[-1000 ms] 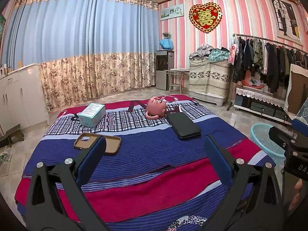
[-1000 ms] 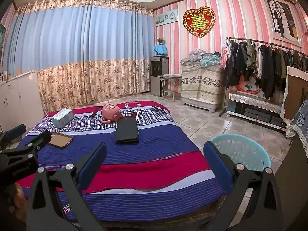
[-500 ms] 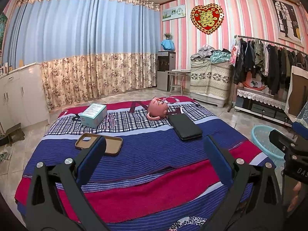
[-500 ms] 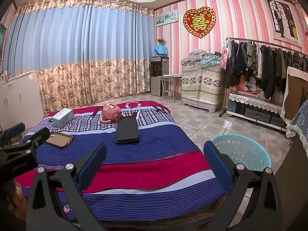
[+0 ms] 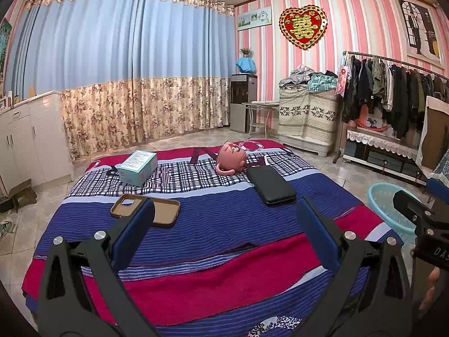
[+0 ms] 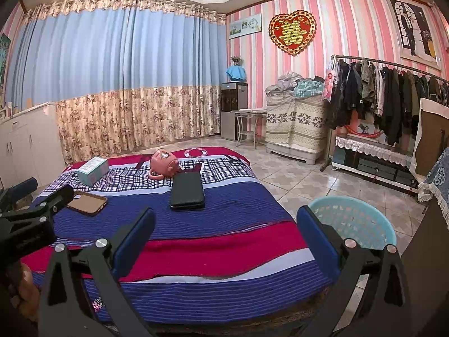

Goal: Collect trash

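On the striped bed cover lie a brown phone case, a teal box, a tipped pink mug and a black wallet-like case. My left gripper hovers open over the near part of the bed, nothing between its fingers. My right gripper is open too, over the bed's near right corner beside a light blue basket. The same items show in the right wrist view: phone case, box, mug, black case. The basket stands on the floor right of the bed.
White cabinets line the left wall, curtains hang behind the bed. A clothes rack, a covered stack and a small table stand at the right. Tiled floor lies between bed and rack.
The left wrist view has shifted slightly, the bed items sitting a bit lower and further right. Both grippers stay open; nothing on the bed has moved.
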`<state>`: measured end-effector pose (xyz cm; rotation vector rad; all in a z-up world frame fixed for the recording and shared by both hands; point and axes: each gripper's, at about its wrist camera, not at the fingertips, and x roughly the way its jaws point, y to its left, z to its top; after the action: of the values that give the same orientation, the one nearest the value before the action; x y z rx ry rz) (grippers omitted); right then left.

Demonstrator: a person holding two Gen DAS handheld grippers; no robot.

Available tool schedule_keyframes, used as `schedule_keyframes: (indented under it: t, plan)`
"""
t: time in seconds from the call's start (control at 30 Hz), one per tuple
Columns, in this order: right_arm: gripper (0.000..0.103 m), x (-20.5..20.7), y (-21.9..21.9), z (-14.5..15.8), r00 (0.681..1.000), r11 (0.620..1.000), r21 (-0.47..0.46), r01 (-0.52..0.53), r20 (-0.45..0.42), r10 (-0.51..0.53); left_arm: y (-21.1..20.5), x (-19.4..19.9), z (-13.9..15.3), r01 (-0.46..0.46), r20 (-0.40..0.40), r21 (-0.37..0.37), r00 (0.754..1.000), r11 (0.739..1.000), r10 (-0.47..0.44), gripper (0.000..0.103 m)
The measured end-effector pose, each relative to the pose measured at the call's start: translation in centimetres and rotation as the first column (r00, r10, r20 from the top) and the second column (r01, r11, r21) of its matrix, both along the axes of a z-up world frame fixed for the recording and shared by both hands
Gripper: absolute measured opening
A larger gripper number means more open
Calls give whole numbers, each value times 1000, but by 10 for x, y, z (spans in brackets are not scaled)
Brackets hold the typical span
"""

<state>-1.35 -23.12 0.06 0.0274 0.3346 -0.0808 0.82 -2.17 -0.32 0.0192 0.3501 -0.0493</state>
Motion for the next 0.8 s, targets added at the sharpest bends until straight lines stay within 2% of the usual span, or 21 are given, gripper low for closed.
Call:
schedule_keyframes:
  t: [0.8]
  plan:
    - [98,2,6,-2,1000,1000,-4,-5,-3,5,3,1,0,0,1,2,1000,1000,0,98]
